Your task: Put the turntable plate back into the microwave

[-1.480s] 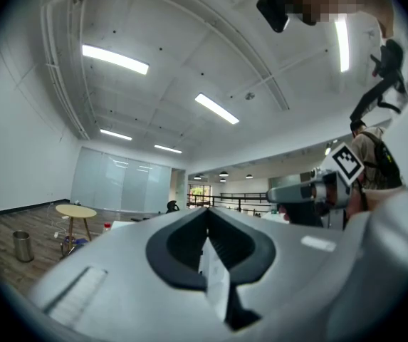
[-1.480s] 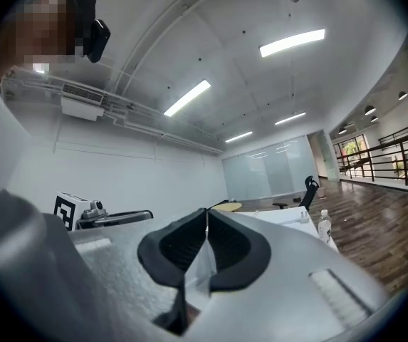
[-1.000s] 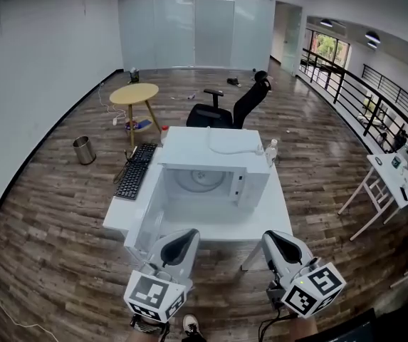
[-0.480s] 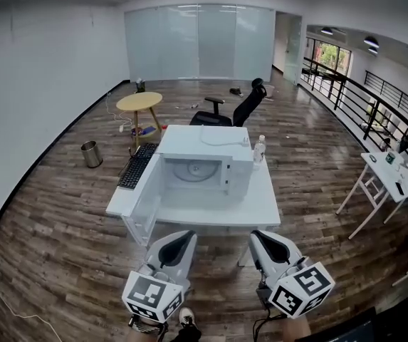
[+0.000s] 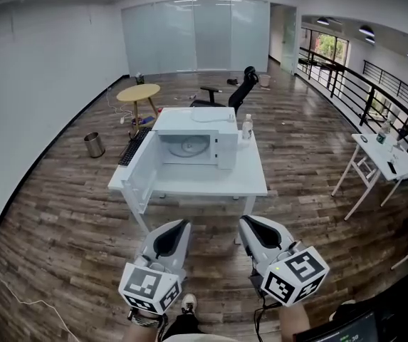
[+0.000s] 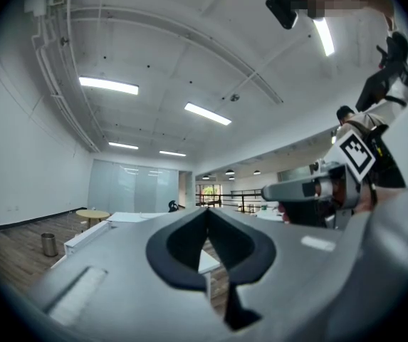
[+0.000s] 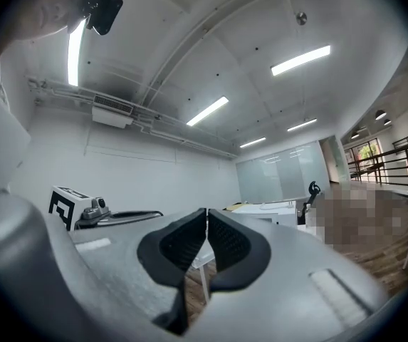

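Note:
The white microwave (image 5: 193,135) stands on a white table (image 5: 211,184) in the middle of the head view, its door (image 5: 139,184) swung open to the left. The round turntable plate (image 5: 187,147) lies inside the cavity. Both grippers hang well short of the table, over the wooden floor. My left gripper (image 5: 184,224) is shut and holds nothing, its pads meeting at the tip (image 6: 207,211). My right gripper (image 5: 243,220) is also shut and holds nothing (image 7: 206,212). Each points level toward the table.
A black keyboard (image 5: 133,147) lies left of the microwave and a clear bottle (image 5: 246,126) stands to its right. Behind are a round wooden table (image 5: 138,92), a black office chair (image 5: 233,93) and a metal bin (image 5: 94,144). A white folding table (image 5: 379,159) stands at the right.
The table and microwave have drawn farther away in the head view as both grippers moved back from them. Both grippers stay shut.

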`<state>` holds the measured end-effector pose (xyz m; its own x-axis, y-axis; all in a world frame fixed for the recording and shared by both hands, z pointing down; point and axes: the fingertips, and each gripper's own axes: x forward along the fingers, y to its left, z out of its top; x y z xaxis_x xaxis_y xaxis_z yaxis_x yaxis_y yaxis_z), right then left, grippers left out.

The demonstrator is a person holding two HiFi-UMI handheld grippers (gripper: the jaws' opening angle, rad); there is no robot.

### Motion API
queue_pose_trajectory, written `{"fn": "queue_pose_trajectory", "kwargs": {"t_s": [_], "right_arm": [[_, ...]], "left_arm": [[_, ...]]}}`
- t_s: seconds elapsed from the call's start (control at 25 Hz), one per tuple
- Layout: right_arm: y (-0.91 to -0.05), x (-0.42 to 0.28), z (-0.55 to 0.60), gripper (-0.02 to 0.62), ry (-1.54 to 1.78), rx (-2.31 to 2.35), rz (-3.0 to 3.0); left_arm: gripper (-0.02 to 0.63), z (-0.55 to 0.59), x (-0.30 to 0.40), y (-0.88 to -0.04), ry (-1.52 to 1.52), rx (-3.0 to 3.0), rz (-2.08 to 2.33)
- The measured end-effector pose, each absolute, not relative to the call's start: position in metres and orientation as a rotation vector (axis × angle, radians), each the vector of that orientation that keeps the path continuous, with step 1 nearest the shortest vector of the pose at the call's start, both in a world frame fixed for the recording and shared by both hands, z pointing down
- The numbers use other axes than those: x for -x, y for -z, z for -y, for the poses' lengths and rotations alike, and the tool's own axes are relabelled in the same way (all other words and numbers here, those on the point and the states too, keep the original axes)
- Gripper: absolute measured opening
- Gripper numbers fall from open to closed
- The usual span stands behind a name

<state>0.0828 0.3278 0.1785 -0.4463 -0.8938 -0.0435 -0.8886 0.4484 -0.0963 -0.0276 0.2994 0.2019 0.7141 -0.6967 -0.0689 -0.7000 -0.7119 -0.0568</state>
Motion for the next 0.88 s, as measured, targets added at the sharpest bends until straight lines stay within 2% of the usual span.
{"fn": "queue_pose_trajectory", "kwargs": {"t_s": [0.88], "right_arm": [[-0.165,-0.042,-0.382,0.003,0.032,1.662,-2.551]], "left_arm": [[0.006,-0.348,0.080,-0.192,-0.053,2.800,-1.176]]}}
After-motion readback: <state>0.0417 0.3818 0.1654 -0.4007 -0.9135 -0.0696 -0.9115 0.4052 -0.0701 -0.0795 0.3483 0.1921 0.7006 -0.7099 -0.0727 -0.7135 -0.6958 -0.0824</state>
